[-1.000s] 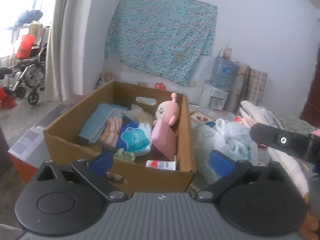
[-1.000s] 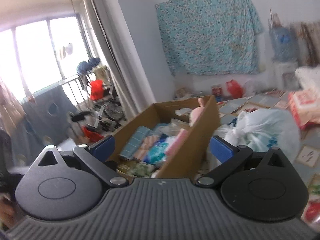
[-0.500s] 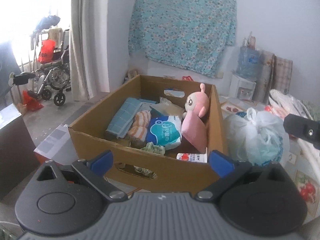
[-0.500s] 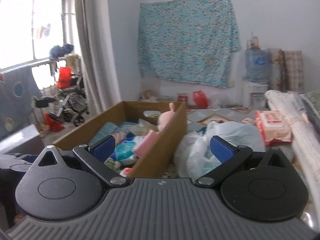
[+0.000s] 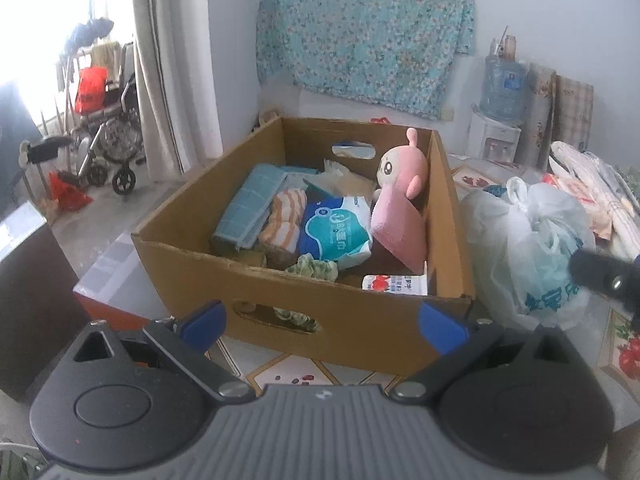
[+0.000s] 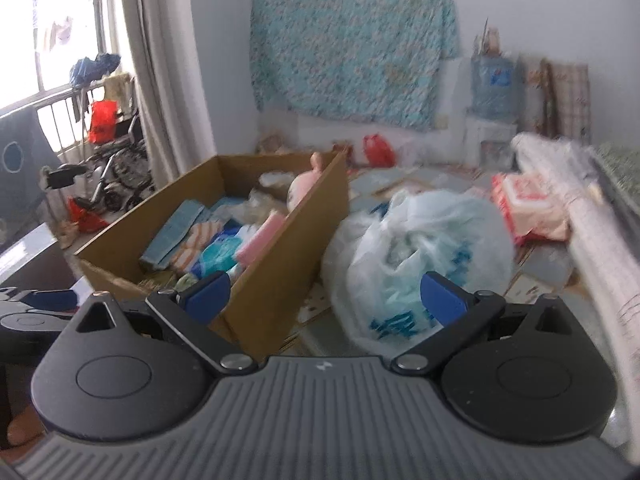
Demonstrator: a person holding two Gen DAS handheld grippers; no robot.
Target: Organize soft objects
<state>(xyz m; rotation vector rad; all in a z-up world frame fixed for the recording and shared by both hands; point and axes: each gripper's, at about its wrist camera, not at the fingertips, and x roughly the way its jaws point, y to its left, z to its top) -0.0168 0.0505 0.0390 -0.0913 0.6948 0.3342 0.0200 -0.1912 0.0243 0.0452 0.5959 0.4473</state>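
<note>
The left claw (image 5: 323,322) is spread wide with nothing between its blue fingertips (image 5: 202,319), and it hangs just in front of the near wall of the cardboard box (image 5: 280,300). The box sits on the tiled floor (image 5: 280,368), ahead of and slightly below this claw. Inside lie a folded blue towel (image 5: 250,206), a striped orange cloth (image 5: 284,220), a blue and white soft pack (image 5: 336,232), a green scrunched cloth (image 5: 314,268) and a small carton (image 5: 394,283) near the front right corner. A pink plush toy (image 5: 400,204) leans upright against the right wall (its face turned toward the box's middle).

The right claw (image 6: 323,297) is likewise parted and empty, its fingers framing the box's near right corner and the white plastic bag (image 6: 420,248). That bag rests on the floor just beside the box's right wall, directly ahead of the right claw.
</note>
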